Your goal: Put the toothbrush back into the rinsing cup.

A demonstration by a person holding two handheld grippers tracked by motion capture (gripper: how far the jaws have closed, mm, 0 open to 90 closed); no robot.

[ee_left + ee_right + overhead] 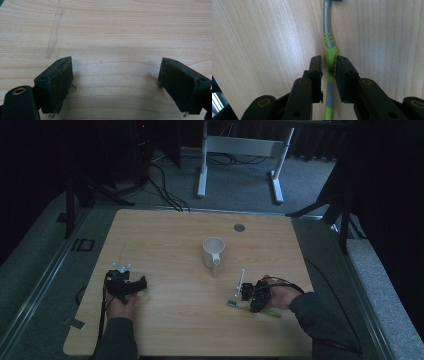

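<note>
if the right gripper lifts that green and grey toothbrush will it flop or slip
The toothbrush looks like thin rigid plastic, so probably light and stiff. The right gripper straddles its narrow, smooth handle, so it may pivot or slip. Lying flat on the table, it seems unlikely to roll.

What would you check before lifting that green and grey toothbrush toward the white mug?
1. Right tongs around the toothbrush handle: ok.
2. Grip fully tight: cannot tell; a sliver of gap shows on one side.
3. Toothbrush lying flat on the table: ok.
4. Mug upright, mouth open: ok.
5. Path from toothbrush to mug free: ok.
6. Left tongs open, off to the side: ok.
</note>
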